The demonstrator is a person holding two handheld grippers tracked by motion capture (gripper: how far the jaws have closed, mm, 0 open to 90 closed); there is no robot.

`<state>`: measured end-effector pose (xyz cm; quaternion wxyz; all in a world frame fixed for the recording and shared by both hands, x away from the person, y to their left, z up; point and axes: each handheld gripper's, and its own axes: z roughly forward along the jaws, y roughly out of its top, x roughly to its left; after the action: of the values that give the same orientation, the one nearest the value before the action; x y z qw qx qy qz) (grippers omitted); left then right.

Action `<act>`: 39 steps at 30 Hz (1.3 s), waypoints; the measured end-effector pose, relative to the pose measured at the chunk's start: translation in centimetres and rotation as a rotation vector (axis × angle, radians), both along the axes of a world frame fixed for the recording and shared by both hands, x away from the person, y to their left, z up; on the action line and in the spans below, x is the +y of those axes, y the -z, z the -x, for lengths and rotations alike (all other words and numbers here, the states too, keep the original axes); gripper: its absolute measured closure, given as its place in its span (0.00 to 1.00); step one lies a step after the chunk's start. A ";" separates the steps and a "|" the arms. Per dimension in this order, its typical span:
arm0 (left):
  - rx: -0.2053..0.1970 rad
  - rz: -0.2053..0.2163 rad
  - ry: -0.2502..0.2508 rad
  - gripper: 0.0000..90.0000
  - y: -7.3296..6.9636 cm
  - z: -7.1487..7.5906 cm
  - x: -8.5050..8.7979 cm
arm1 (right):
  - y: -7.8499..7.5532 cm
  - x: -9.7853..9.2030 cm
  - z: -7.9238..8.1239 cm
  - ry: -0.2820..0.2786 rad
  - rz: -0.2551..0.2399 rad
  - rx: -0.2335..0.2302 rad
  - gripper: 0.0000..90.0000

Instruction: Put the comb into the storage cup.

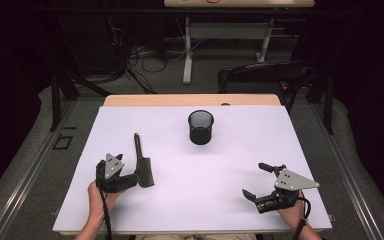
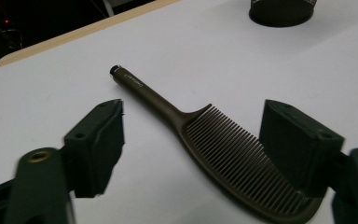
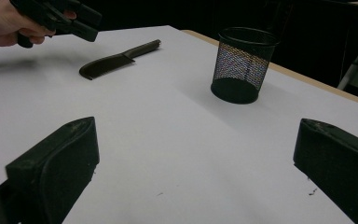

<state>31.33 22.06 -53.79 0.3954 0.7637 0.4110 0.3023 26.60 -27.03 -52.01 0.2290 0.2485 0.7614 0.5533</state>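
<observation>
The left gripper (image 2: 191, 140) has its jaws apart and straddles the toothed end of the dark comb (image 2: 223, 154), which lies flat on the white table (image 2: 51, 102). Centre the pads across the comb's spine and squeeze squarely, so it can go to the mesh cup (image 1: 200, 127). The right gripper (image 1: 266, 181) waits unclenched, grasping nothing.

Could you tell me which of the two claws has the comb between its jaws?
The left claw: its open jaws flank the dark comb lying flat, while the right claw hangs open over bare table.
</observation>
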 end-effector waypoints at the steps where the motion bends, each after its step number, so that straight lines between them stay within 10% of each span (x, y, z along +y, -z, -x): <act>1: 0.007 -0.002 0.005 0.32 0.0 0.0 0.0 | 0.0 0.0 0.0 0.001 0.001 0.001 0.00; 19: 0.159 -0.011 0.055 1.00 0.8 0.4 0.7 | -0.1 0.0 0.1 0.002 0.006 0.002 0.00; 39: 0.288 -0.045 0.074 1.00 1.7 0.5 -0.2 | 0.0 0.1 0.1 -0.002 0.009 0.011 0.00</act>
<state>30.81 21.82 -55.48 0.3258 0.8226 0.4282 0.1840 26.55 -26.88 -52.04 0.2255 0.2499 0.7653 0.5487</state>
